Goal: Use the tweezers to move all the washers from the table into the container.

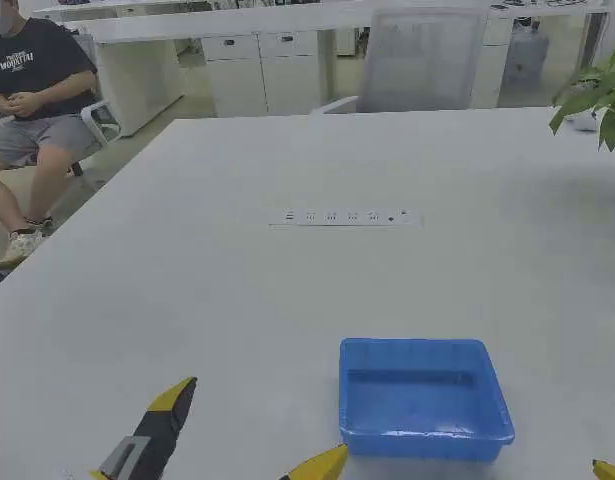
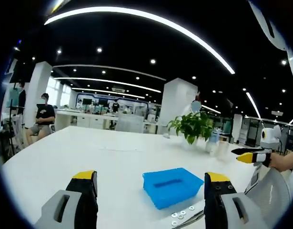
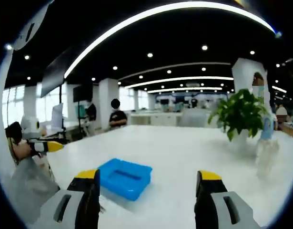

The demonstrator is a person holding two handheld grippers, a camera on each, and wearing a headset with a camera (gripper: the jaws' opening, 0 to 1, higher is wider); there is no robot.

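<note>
A blue container [image 1: 422, 400] sits near the table's front edge, with nothing visible inside. My left gripper [image 1: 257, 422] is open at its left, with yellow tips low in the head view. In the left gripper view my left gripper [image 2: 150, 176] stands open before the container [image 2: 172, 186]. Several small washers [image 2: 182, 215] lie on the table just in front of it, beside a thin metal piece that looks like the tweezers [image 2: 193, 219]. My right gripper [image 3: 148, 175] is open and holds nothing. From there the container [image 3: 125, 177] lies ahead to the left.
A power strip [image 1: 345, 217] is set into the middle of the white table [image 1: 237, 280]. A potted plant [image 1: 597, 95] stands at the far right, an office chair [image 1: 417, 60] at the far edge. A seated person [image 1: 32, 90] is off the table's left.
</note>
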